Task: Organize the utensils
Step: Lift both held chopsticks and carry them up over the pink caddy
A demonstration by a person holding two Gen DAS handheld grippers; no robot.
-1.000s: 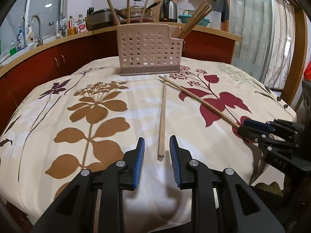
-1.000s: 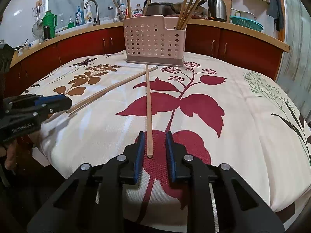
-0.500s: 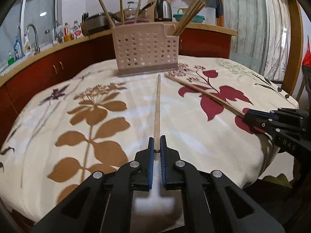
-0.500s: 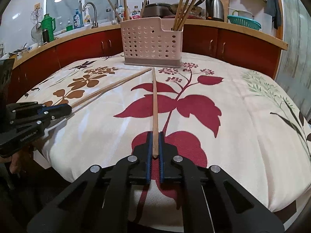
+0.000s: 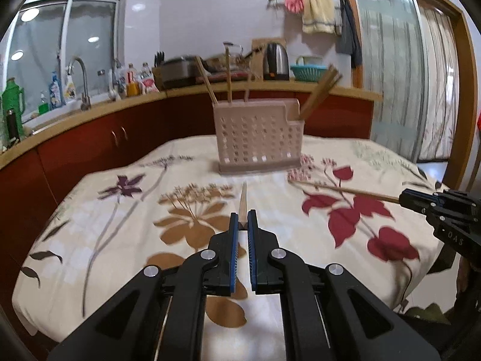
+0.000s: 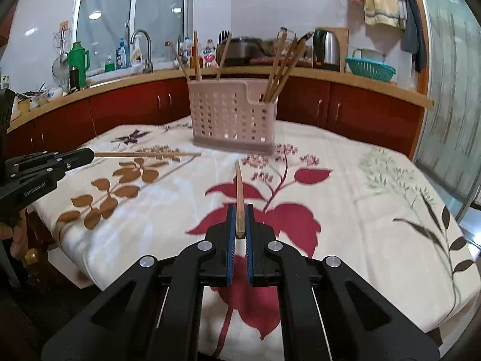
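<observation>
A pink perforated utensil holder stands on the floral tablecloth and also shows in the right wrist view. Several wooden chopsticks stand in it. My left gripper is shut on a wooden chopstick, held above the cloth and pointing at the holder. My right gripper is shut on another wooden chopstick, also lifted and pointing at the holder. Each gripper shows from the side in the other's view, the right one and the left one, each with its chopstick.
The table wears a floral cloth with red and brown leaves. Behind it runs a curved counter with red cabinets, a sink tap, bottles, a kettle and a teal basket.
Both grippers closed on the chopsticks that lay on the cloth, then lifted them off it. The views have risen and the chopstick tips now hang above the table.
</observation>
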